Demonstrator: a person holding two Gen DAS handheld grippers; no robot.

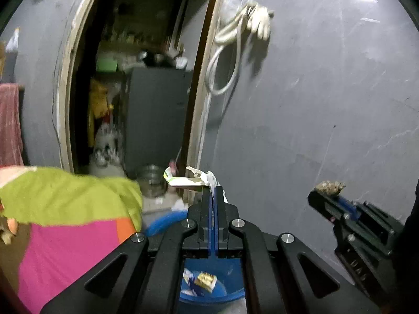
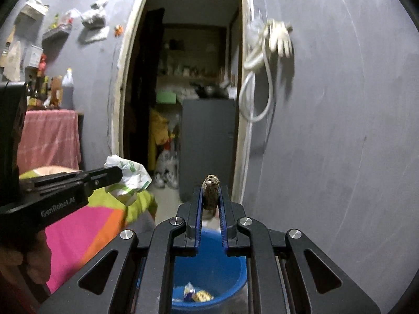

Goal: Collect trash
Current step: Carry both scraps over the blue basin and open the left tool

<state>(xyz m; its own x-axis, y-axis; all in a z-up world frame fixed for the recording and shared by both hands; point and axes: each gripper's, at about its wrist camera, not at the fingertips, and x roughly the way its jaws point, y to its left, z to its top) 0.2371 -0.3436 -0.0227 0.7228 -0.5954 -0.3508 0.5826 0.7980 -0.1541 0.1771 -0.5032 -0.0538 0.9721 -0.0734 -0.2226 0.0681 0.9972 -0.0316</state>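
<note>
Your left gripper (image 1: pixel 214 191) is clamped on a crumpled white-and-green paper wrapper (image 1: pixel 188 179); your right gripper (image 2: pixel 211 196) pinches a brown, crusty lump (image 2: pixel 211 192). Bring both over the round blue plastic bucket (image 2: pixel 235 269) below, then release. The bucket's near rim hides behind the grippers, and its scraps are hard to identify.

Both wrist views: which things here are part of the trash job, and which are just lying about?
Part of the job:
- crumpled wrapper, clamped in the left gripper
- brown lump, clamped in the right gripper
- blue bucket below, with scraps in it

Just lying about:
- white cord and glove on the wall
- bottles above the pink cloth
- bright bedding
- grey cabinet beyond the doorway
</note>
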